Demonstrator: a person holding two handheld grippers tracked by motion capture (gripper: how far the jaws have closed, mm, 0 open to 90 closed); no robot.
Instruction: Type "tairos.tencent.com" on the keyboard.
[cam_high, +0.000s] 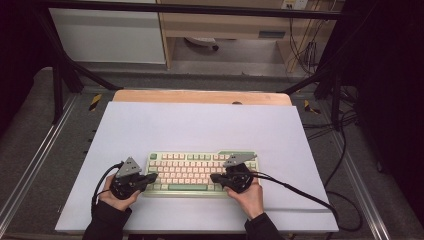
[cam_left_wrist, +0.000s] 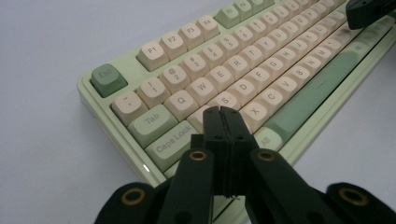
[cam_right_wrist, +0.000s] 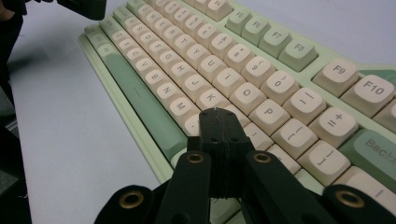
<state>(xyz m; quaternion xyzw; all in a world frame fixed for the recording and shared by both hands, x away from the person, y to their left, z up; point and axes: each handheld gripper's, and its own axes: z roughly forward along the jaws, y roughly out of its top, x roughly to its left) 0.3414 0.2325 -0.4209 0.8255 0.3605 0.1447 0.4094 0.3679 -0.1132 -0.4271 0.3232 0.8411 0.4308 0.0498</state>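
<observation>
1. So I've got both grippers parked over the keyboard (cam_high: 202, 172), basically typing with closed jaws. It sits toward my side of the white mat (cam_high: 200, 130), roughly centred, long edge facing me.

2. My left gripper (cam_left_wrist: 223, 112) is fully closed with nothing pinched, tip over the left end of the home row, right about the A key, next to the S key (cam_left_wrist: 227, 99). Can't tell if it's actually touching the cap or just above it.

3. My right gripper (cam_right_wrist: 218, 113) is the same deal: jaws pressed together, empty, tip hanging over the keys just below the K key (cam_right_wrist: 211, 98) and the P key (cam_right_wrist: 267, 113).

4. How I'd do this well, I reckon: keep the jaws clamped so the tip acts like one blunt finger, come down straight onto the middle of a single cap, and lift clean before sliding sideways. The tip looks nearly as wide as a key, so off-centre means hitting two.

5. Materials: caps are matte cream plastic, rounded and slightly dished, with grey legends. The Esc key (cam_left_wrist: 108, 79), the Tab key (cam_left_wrist: 152, 122), the Caps Lock key (cam_left_wrist: 172, 142) and the space bar (cam_left_wrist: 314, 91) are sage green, case a paler glossy green.

6. The jaws are ridged black plastic with brass-ringed pivots. The mat is smooth and plain, so the board might skate if I push at an angle.
</observation>
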